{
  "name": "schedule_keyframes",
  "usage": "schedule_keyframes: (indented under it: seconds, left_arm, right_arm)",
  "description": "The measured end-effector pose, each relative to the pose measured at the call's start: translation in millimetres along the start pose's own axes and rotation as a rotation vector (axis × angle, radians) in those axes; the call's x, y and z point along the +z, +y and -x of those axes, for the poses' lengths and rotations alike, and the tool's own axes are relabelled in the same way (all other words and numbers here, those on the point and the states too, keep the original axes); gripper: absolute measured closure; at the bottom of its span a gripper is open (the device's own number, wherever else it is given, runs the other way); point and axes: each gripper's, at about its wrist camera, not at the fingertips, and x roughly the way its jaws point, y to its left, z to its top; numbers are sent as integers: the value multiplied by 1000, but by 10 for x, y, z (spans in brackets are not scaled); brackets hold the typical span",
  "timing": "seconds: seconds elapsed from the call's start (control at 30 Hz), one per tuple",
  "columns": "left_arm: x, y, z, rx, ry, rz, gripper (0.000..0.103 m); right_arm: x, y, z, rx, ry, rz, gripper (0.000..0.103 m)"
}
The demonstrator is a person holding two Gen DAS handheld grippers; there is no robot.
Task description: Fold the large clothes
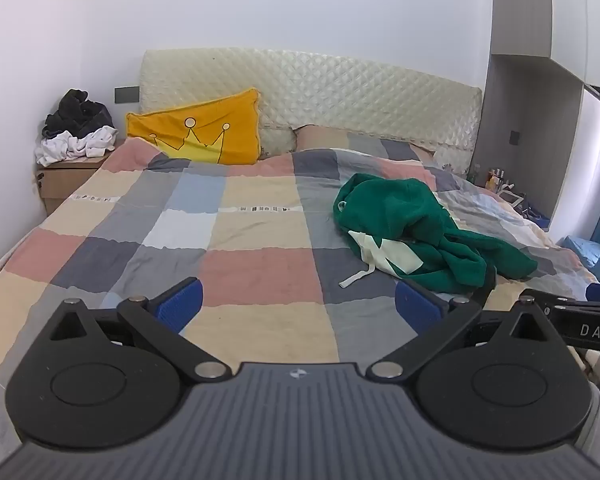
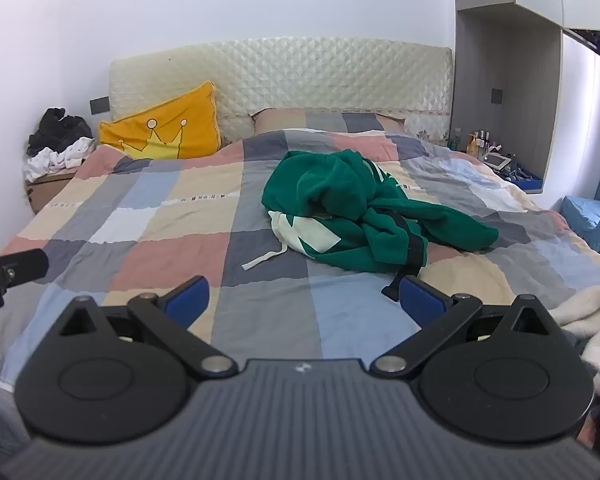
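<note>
A green hooded sweatshirt [image 1: 420,228] with white patches and a white drawstring lies crumpled on the checked bedspread [image 1: 240,240], right of centre; it also shows in the right wrist view [image 2: 364,208]. My left gripper [image 1: 298,304] is open and empty, low over the near part of the bed, left of and nearer than the garment. My right gripper [image 2: 304,300] is open and empty, just short of the garment's near edge. Part of the right gripper shows at the right edge of the left wrist view [image 1: 572,320].
A yellow crown pillow [image 1: 204,132] leans on the quilted headboard [image 1: 320,92]. A nightstand [image 1: 68,176] at the left holds a heap of dark and white clothes [image 1: 76,128]. A white fluffy blanket [image 2: 592,316] lies at the near right. A shelf niche with bottles [image 2: 492,152] stands at the right.
</note>
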Motion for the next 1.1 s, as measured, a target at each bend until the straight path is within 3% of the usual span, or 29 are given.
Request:
schedule_keyframes:
  seconds: [1.1]
  left_arm:
    - [-3,15,-67,-25,5,10,0]
  right_arm:
    - [-5,0,-72,13,21,-16,0]
